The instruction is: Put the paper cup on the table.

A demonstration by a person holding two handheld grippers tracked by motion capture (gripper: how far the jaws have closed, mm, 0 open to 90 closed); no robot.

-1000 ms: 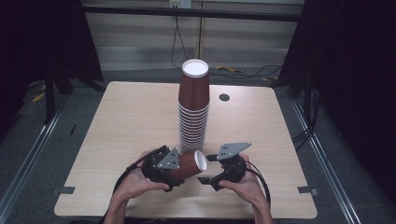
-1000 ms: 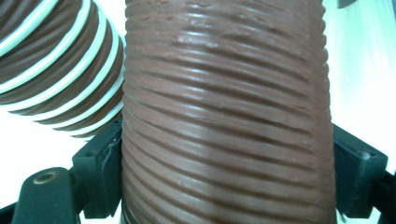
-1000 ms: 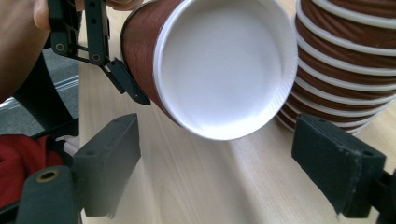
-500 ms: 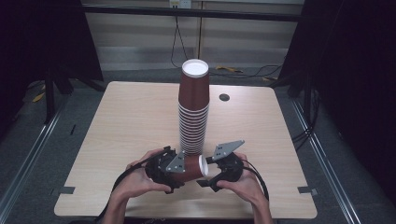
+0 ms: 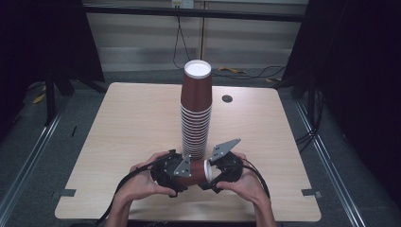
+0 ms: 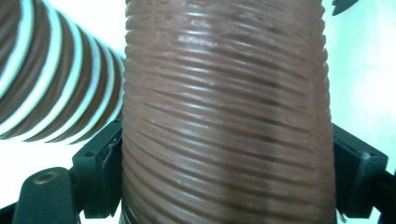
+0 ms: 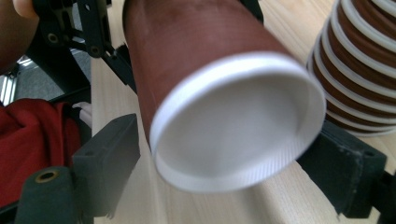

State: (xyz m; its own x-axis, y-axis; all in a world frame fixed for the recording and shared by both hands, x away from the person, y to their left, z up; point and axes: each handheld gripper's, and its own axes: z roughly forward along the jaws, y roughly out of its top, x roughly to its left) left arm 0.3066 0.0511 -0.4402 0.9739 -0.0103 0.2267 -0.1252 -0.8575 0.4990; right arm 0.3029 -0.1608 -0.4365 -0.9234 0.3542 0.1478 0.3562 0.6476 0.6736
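My left gripper (image 5: 189,171) clamped the cup (image 7: 224,107) sideways, rim toward my right gripper (image 5: 215,172), whose jaws stood spread around it, for separating nested cups

In the left gripper view the brown cup (image 6: 224,116) is cut off at the top and bottom edges, so neither end of it can be seen. In the right gripper view the cup's white end (image 7: 238,121) is blurred, and it hides the gap between the jaws — contact cannot be told. The cup stack (image 7: 364,60) runs off the right edge.
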